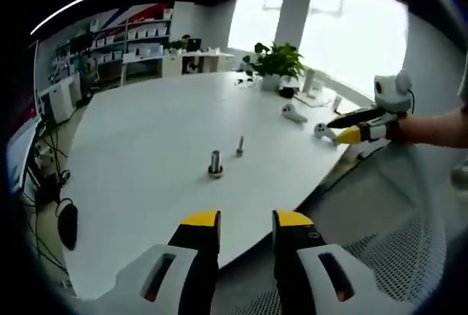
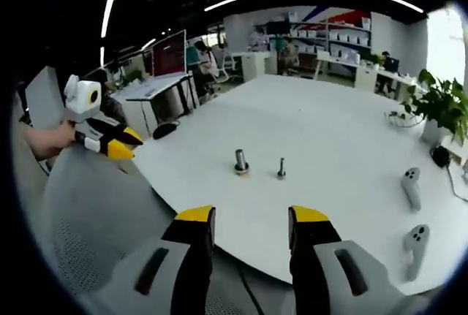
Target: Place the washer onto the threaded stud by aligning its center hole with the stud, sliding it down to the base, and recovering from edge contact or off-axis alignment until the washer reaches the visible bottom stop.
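Left gripper (image 1: 246, 229): jaws apart, empty, held off the near edge of the white bench (image 1: 146, 154). Right gripper (image 2: 249, 226): jaws apart, empty. Threaded stud (image 1: 215, 163), upright mid-bench, a ring at its base, possibly the washer; cannot tell. Thinner bolt (image 1: 240, 145), upright just beside. Two white controllers (image 2: 412, 187), well apart; potted plant (image 1: 276, 61) at far edge.

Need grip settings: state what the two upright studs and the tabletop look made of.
Thick stud: likely steel, with a grey metallic sheen and a brassy ring at its base. Thin stud: grey, probably metal; too small to tell the finish. Table: smooth matte white, perhaps laminate.
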`<action>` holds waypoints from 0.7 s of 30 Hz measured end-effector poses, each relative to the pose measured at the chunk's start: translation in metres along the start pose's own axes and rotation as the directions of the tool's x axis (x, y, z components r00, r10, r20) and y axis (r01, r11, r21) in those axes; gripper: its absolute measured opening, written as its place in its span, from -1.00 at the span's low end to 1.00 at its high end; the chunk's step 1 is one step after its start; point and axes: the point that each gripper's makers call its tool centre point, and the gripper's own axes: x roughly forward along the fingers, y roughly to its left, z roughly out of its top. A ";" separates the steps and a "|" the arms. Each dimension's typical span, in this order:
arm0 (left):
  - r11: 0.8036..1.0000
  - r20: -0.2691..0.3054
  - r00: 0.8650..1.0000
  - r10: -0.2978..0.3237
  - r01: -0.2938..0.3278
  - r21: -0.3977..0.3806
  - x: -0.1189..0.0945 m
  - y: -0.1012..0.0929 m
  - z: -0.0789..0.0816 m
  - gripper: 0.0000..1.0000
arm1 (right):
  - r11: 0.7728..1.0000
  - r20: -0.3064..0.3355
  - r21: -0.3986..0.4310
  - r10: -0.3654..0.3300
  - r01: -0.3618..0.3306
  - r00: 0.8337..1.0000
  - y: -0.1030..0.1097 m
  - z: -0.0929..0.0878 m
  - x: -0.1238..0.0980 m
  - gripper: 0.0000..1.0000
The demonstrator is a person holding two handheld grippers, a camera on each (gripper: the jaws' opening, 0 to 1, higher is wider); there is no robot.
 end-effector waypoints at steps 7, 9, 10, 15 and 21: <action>1.000 0.008 1.000 0.029 -0.029 0.008 0.000 0.006 0.002 -0.49 | 1.000 0.007 0.014 -0.008 0.008 1.000 0.002 -0.002 0.000 -0.22; 0.999 0.010 0.999 0.032 -0.032 0.004 0.000 0.006 0.002 -0.49 | 0.997 -0.005 0.064 0.035 -0.035 0.999 0.007 -0.006 0.002 -0.23; 0.999 0.012 0.999 0.032 -0.032 0.006 0.000 0.006 0.003 -0.49 | 0.995 0.001 0.078 0.059 -0.059 0.998 0.011 -0.005 0.002 -0.22; 0.999 0.028 0.999 0.038 -0.038 0.011 -0.002 0.006 0.006 -0.51 | 0.999 -0.026 0.012 0.050 -0.050 0.998 0.014 -0.008 0.003 -0.21; 0.999 0.029 0.999 0.031 -0.031 0.018 -0.001 0.004 0.006 -0.51 | 0.999 -0.041 0.017 0.038 -0.038 0.998 0.011 -0.011 0.003 -0.19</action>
